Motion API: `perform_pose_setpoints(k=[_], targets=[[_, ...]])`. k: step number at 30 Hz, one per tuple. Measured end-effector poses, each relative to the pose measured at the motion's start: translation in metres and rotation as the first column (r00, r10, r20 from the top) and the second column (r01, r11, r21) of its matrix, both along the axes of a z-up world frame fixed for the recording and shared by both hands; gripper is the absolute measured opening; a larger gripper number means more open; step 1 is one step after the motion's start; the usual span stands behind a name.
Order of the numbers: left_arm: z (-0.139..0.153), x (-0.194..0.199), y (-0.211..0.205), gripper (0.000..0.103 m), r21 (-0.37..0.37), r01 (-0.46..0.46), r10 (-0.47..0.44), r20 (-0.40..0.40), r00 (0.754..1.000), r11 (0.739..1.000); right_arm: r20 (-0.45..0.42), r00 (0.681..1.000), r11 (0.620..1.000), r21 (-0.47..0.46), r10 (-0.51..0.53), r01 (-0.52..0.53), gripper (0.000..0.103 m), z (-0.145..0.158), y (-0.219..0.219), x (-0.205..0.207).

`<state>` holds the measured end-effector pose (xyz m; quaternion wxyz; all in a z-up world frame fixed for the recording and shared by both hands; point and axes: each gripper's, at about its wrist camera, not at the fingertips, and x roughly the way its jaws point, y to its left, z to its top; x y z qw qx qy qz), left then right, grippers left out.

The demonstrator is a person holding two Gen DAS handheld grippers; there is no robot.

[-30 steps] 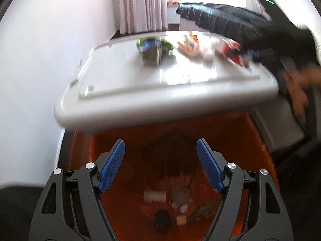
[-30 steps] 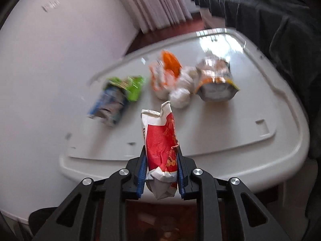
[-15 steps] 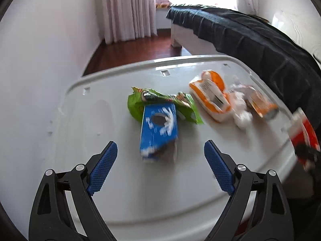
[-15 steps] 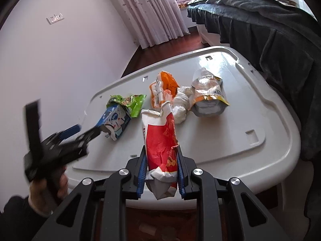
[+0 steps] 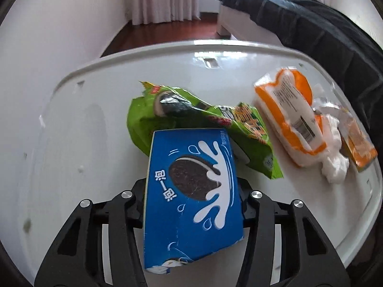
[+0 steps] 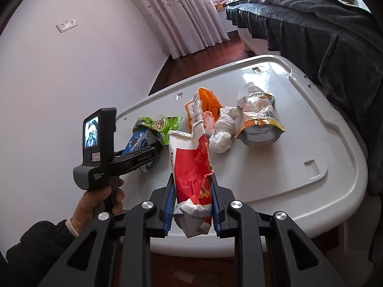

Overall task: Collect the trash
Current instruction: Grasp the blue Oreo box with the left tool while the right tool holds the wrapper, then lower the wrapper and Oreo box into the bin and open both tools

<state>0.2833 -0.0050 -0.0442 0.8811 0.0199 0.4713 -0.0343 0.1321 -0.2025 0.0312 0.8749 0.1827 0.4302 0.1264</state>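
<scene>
My left gripper (image 5: 192, 205) is shut on a blue cookie box (image 5: 191, 191) on the white table (image 5: 71, 143); from the right wrist view the box (image 6: 140, 141) sits in that gripper (image 6: 150, 154). A green snack wrapper (image 5: 198, 122) lies behind the box. My right gripper (image 6: 191, 205) is shut on a red and white paper bag (image 6: 191, 167), held at the table's near edge. An orange and white wrapper (image 6: 203, 110), a crumpled white wad (image 6: 221, 134) and an orange pouch (image 6: 258, 124) lie on the table (image 6: 299, 143).
A bed with a dark blanket (image 6: 323, 24) stands to the right of the table. A white wall (image 6: 59, 71) runs along the left. Curtains (image 6: 186, 12) hang at the back over a wooden floor (image 6: 203, 57).
My left gripper moved from above the orange bin to the table, reached the blue cookie box and shut on it. My right gripper kept holding the red bag and rose slightly.
</scene>
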Motion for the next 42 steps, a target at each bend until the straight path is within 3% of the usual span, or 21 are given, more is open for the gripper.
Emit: perform_pose_setpoints(k=[6, 12, 19, 26, 34, 42], targets=[[0.003, -0.025, -0.003, 0.048, 0.035, 0.004, -0.005, 0.026, 1.0, 0.999, 0.003, 1.0, 1.0, 0.014, -0.022, 0.022, 0.026, 0.002, -0.009, -0.004], [0.02, -0.069, 0.003, 0.048, -0.002, -0.023, 0.023, 0.033, 0.999, 1.0, 0.018, 0.999, 0.999, 0.025, -0.028, 0.028, 0.026, 0.006, -0.015, -0.012], [0.047, -0.144, 0.0, 0.048, -0.028, -0.019, 0.021, 0.062, 0.998, 0.999, 0.073, 0.997, 1.0, -0.011, -0.012, 0.012, 0.026, 0.015, -0.012, -0.028], [0.058, -0.228, -0.012, 0.048, 0.032, 0.023, -0.026, 0.088, 0.996, 0.999, 0.121, 0.992, 0.999, -0.041, 0.029, -0.024, 0.026, 0.018, 0.001, -0.063], [0.037, -0.303, -0.008, 0.048, -0.017, -0.004, 0.005, 0.053, 0.999, 1.0, 0.06, 0.996, 0.992, -0.111, 0.066, -0.059, 0.026, -0.024, 0.029, -0.148], [-0.002, -0.332, -0.005, 0.048, -0.011, -0.021, 0.02, -0.026, 0.999, 1.0, -0.029, 0.996, 0.978, -0.192, 0.079, -0.083, 0.026, -0.058, 0.046, -0.188]])
